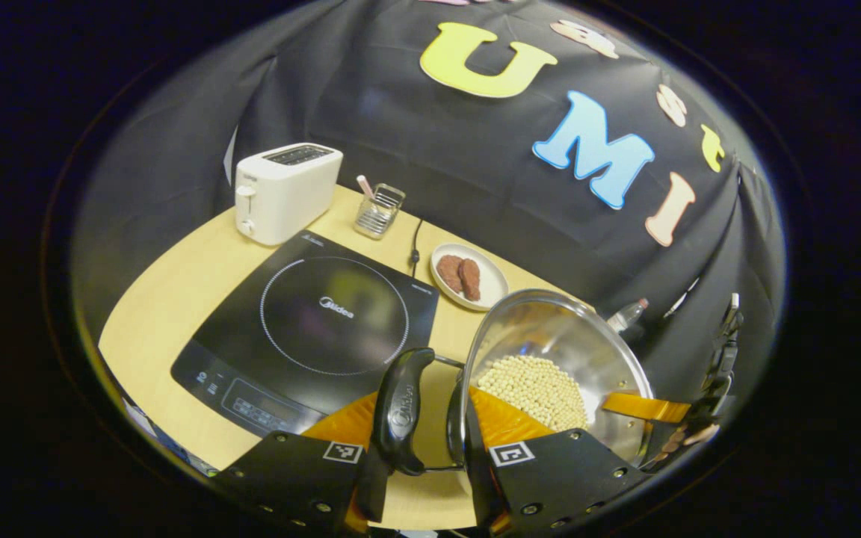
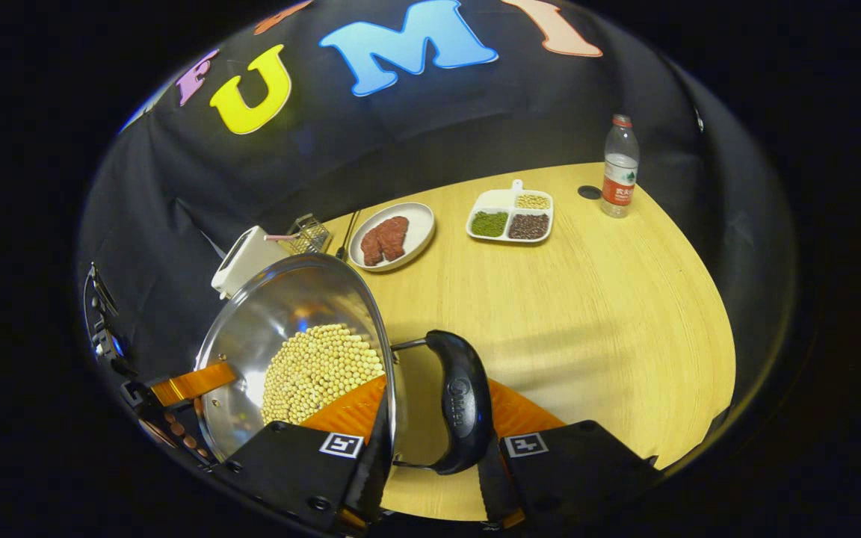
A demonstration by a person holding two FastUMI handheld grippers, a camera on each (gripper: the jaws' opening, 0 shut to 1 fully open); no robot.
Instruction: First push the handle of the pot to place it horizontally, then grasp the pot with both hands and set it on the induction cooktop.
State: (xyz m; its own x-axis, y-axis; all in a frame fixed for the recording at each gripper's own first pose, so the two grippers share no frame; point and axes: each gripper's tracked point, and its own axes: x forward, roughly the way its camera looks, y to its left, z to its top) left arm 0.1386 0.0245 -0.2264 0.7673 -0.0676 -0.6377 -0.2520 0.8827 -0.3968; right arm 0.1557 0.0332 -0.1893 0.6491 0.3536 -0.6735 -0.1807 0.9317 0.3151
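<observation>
A steel pot [image 1: 587, 351] holding pale beans [image 1: 535, 388] hangs between both grippers, just right of the black induction cooktop [image 1: 311, 321]. My left gripper [image 1: 419, 409] is shut on the pot's black side handle [image 1: 400, 411], one finger outside the handle and the other inside the pot wall. In the left gripper view the right gripper's finger [image 1: 643, 407] reaches over the far rim. My right gripper [image 2: 438, 397] is shut on the opposite black handle [image 2: 464, 407] in the same way, and past the pot [image 2: 281, 321] the left gripper's finger [image 2: 191, 382] shows. Whether the pot touches the table cannot be told.
A white toaster [image 1: 285, 190] and a wire holder [image 1: 378, 209] stand behind the cooktop. A plate of brown patties [image 1: 468, 276] lies beside it. On the wooden table [image 2: 587, 321] sit a divided dish of grains [image 2: 511, 217] and a water bottle [image 2: 619, 168].
</observation>
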